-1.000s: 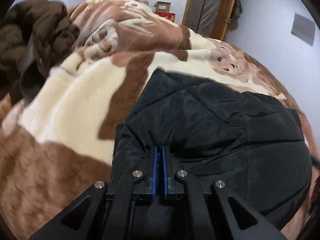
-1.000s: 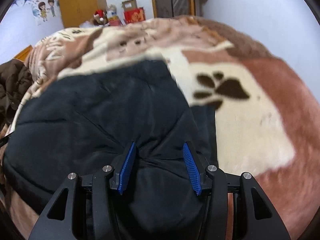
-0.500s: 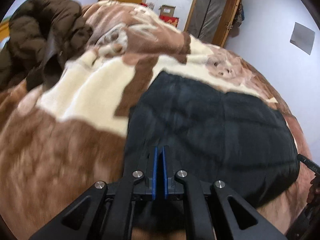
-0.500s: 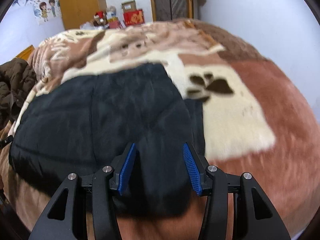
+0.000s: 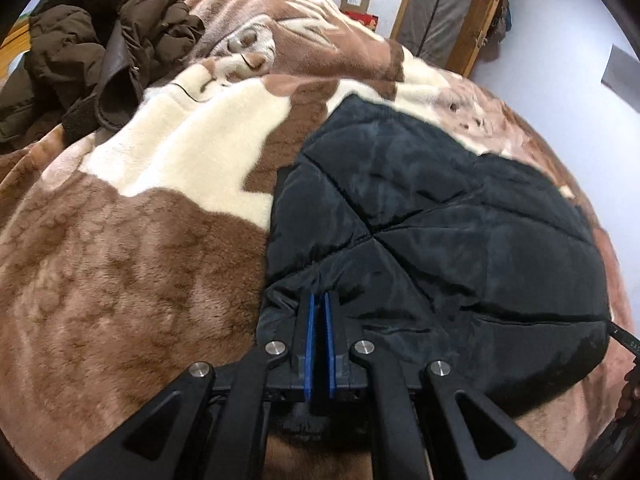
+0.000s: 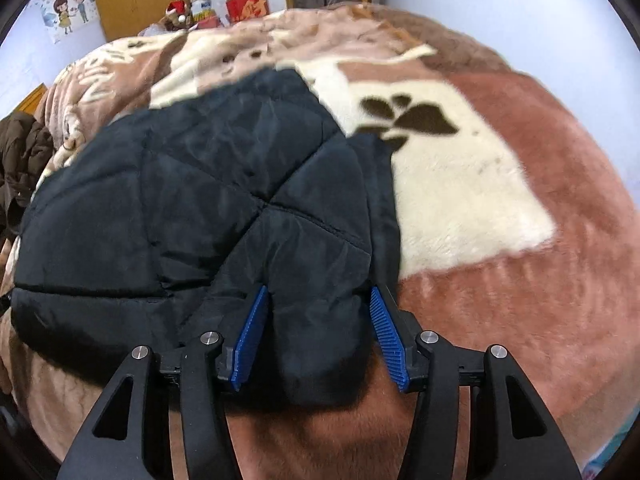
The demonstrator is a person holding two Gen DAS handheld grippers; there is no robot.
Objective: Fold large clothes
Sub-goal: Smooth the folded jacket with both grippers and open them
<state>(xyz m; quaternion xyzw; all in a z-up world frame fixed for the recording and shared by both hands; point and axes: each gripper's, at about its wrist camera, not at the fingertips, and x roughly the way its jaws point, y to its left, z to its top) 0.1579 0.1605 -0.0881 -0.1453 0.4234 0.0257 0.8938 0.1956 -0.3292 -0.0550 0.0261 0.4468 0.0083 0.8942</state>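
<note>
I have the black quilted puffer jacket (image 5: 440,216) lying folded into a compact block on the bed's brown-and-cream plush blanket (image 5: 120,260), close to the near edge of the bed. My left tool (image 5: 318,316) is pinched shut on the jacket's near left corner, the fabric puckering into the blue pads. My right tool (image 6: 316,312) straddles a rounded lobe at the near right corner; its jaws have just been opening, and the pads (image 6: 250,328) now stand off the padding on both sides, so that corner looks released.

To finish this step well, I judge I should let the left corner go just as gently, without dragging it (puffy fill springs back and can undo a fold), then lift both tools straight away from the edge.

The jacket looks matte black, thick and soft, with stitched seams meeting near its middle and a lower layer peeking out along its right side. Its top panel lies fairly flat, with only light creasing. A crumpled dark brown padded coat (image 5: 92,40) waits at the far left corner of the bed.
</note>
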